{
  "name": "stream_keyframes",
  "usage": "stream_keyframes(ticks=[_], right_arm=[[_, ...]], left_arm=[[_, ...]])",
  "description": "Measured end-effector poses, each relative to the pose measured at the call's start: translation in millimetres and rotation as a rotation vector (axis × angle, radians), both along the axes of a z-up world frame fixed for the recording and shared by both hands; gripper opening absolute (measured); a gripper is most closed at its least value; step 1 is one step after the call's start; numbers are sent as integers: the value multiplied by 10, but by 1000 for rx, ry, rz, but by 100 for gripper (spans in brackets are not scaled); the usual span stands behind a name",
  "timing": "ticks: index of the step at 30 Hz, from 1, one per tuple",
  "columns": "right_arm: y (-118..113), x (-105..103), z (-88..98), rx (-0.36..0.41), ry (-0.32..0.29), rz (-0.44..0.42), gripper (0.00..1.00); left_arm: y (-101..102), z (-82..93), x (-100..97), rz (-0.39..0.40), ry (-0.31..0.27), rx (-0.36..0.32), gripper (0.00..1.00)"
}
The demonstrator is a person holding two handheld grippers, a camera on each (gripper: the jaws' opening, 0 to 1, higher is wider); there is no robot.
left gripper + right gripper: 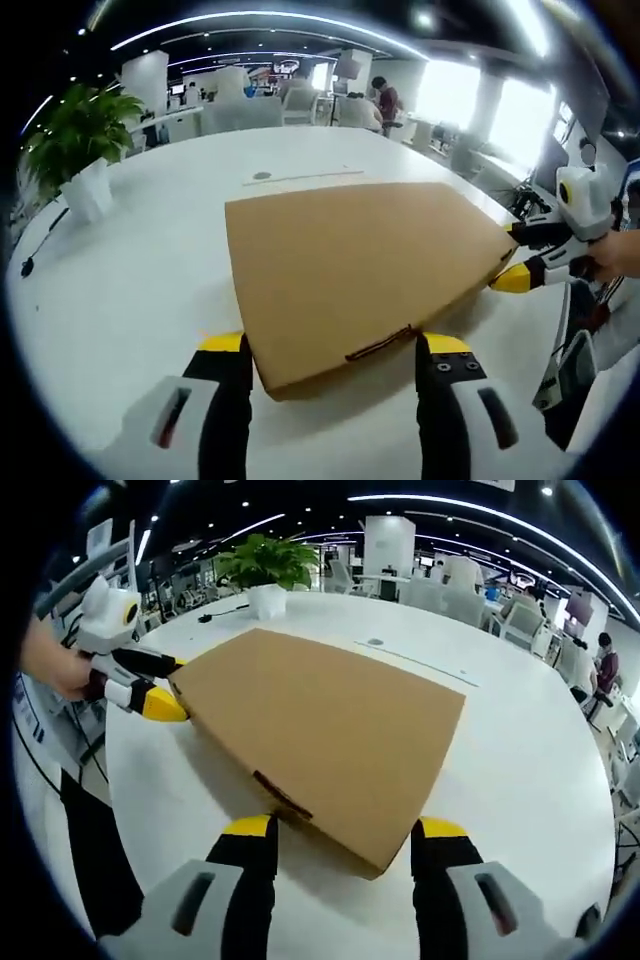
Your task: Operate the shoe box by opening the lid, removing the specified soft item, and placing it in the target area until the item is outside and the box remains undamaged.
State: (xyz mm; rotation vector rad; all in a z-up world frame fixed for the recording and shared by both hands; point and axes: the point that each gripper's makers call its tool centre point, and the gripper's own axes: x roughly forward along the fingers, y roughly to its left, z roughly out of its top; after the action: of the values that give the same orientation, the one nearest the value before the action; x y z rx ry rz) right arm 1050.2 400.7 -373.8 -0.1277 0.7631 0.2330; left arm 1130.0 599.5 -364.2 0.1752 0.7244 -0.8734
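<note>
A closed brown shoe box (360,275) is seen lying flat on the white surface (130,300), lid down, with bare room around it on all sides. A potted plant (80,140) is noted near the far edge of the surface. No readable writing is found on the box.

The left gripper (335,350) is held with jaws apart, straddling one corner of the box. The right gripper (345,832) is likewise held apart astride a neighbouring corner. A hand (55,665) is seen grasping the left gripper's handle.
</note>
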Motion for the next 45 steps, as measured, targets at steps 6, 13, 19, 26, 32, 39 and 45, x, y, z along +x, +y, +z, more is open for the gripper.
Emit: stream_keyframes(ticks=[6, 13, 19, 26, 32, 39, 45], right_arm=[[13, -41, 2, 1, 3, -2, 53], [68, -170, -10, -1, 10, -16, 53], [97, -275, -7, -4, 13, -17, 53], [133, -367, 0, -2, 10, -17, 53], [181, -436, -12, 0, 7, -27, 53], [217, -508, 1, 4, -5, -34, 53], [205, -532, -11, -8, 0, -6, 52]], left_arm=[[9, -10, -19, -8, 4, 4, 67], [47, -2, -115, -23, 8, 7, 66], [69, -14, -257, -16, -5, 12, 67], [103, 10, -324, -21, 0, 9, 66], [156, -12, -327, -32, 2, 12, 66], [218, -35, -396, -12, 8, -6, 65], [227, -34, -467, -11, 16, 15, 64]])
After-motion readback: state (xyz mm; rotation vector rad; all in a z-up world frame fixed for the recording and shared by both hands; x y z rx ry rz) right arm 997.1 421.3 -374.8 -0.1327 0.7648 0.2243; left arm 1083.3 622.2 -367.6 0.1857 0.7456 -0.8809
